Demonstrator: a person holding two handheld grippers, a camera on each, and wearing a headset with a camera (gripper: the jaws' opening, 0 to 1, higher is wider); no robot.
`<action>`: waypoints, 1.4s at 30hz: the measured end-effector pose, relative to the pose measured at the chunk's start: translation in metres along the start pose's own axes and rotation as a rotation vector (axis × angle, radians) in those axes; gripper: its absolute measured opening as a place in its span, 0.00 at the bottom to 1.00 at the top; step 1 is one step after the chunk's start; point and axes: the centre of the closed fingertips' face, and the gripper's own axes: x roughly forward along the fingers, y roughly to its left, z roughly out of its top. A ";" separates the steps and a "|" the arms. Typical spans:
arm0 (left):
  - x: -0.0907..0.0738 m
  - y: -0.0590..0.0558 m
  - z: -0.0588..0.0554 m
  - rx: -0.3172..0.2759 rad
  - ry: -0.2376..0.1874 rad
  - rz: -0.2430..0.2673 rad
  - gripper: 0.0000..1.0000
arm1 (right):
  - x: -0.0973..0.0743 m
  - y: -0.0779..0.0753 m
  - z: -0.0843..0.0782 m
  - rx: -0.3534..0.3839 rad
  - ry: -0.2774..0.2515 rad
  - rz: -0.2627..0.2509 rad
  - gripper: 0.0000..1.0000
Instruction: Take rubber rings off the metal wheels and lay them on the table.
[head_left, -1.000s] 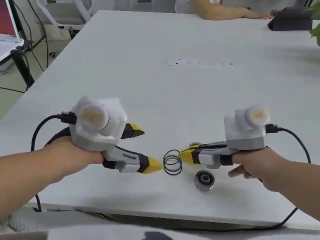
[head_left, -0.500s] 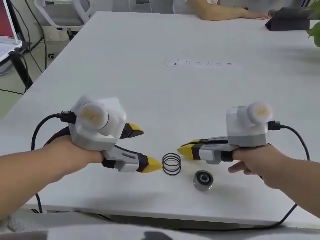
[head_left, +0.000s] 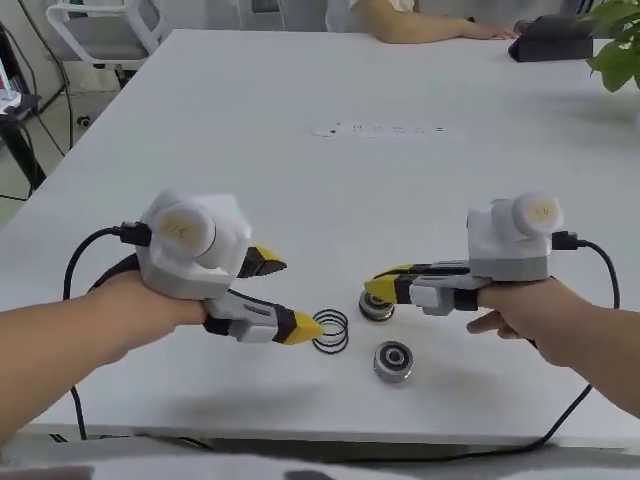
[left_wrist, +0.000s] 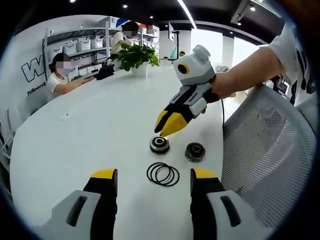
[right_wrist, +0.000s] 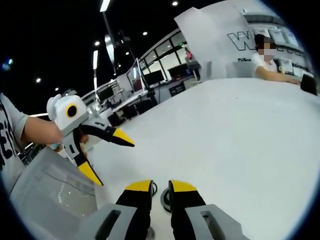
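**Left tongs spread at the rings, right tongs drawn in over a wheel**

The left tongs (head_left: 288, 296) are held wide apart in the head view, one yellow tip raised and the other brought low, just beside the rubber rings (head_left: 332, 332). Those rings are seen lying loose on the white tabletop (head_left: 300, 150) as a small overlapping heap of thin black loops. In the left gripper view the heap (left_wrist: 163, 174) is framed just ahead of the gap between the spread jaws of the left tongs (left_wrist: 152, 174), and nothing is gripped.

The right tongs (head_left: 378, 288) are carried in from the other side with their jaws drawn almost together; nothing can be made out between them. Their tips are poised right over the near wheel (head_left: 377, 307), which stands just beside the rings. Whether it is touched cannot be told. From the left gripper view the right tongs (left_wrist: 167, 127) are seen pointing down at that wheel (left_wrist: 159, 144).

A second wheel (head_left: 393, 360) is set flat on the tabletop close by, toward the near edge, apart from the rings. It is picked up again in the left gripper view (left_wrist: 194, 152).

In the right gripper view, the near wheel (right_wrist: 165, 200) is glimpsed through the narrow slit between the jaws, and the left tongs (right_wrist: 112, 161) are seen gaping.
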 end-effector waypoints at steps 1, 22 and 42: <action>0.001 0.000 0.001 0.001 -0.001 -0.002 0.56 | -0.002 -0.002 0.000 0.001 -0.001 -0.005 0.10; 0.031 0.000 0.016 -0.027 -0.005 -0.029 0.53 | -0.024 -0.017 -0.015 -0.013 0.012 -0.046 0.14; 0.050 -0.003 0.021 -0.043 0.003 -0.051 0.47 | -0.019 -0.015 -0.034 -0.078 0.071 -0.021 0.20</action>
